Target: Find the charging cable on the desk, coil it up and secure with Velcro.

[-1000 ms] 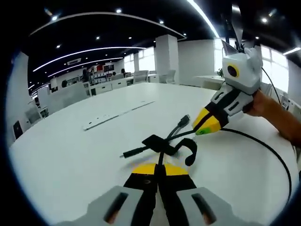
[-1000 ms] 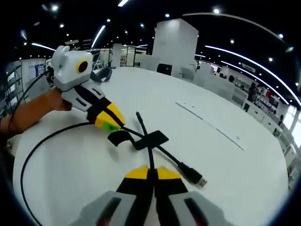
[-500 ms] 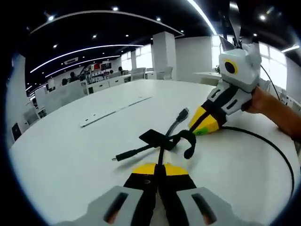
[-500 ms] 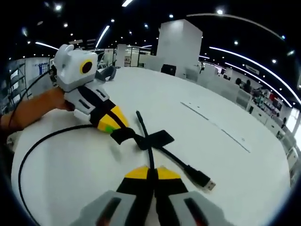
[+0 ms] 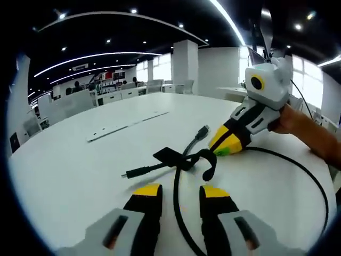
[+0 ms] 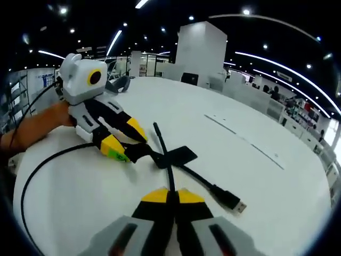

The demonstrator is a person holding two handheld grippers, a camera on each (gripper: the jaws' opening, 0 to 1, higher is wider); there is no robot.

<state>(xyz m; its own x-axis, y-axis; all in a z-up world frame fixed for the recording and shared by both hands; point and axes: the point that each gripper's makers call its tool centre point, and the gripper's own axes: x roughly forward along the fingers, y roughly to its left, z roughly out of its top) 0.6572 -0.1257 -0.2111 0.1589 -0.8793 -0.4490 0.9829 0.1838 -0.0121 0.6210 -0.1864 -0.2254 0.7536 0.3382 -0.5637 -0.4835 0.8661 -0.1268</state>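
Note:
A black charging cable (image 5: 176, 205) lies on the white table (image 5: 69, 170). It runs between the parted jaws of my left gripper (image 5: 180, 191), which is open. A black Velcro strap (image 5: 166, 155) wraps the crossed cable ends, a USB plug (image 5: 201, 132) beyond it. My right gripper (image 5: 226, 145) comes in from the right, its tip at the strap's curled end. In the right gripper view, my right gripper (image 6: 169, 195) is shut on the cable (image 6: 169, 173). There the left gripper (image 6: 125, 138) stands open around the end of the strap (image 6: 181, 156). The plug (image 6: 234, 202) lies to the right.
A wide cable loop (image 5: 314, 181) sweeps across the table to the right. A long narrow slot (image 5: 125, 128) runs along the tabletop farther off. A person's hand (image 5: 298, 125) holds the right gripper. Office desks and a white pillar (image 6: 200, 50) stand behind.
My left gripper's jaws have parted and let go of the cable, which now lies loose between them. The right gripper stays shut on the cable.

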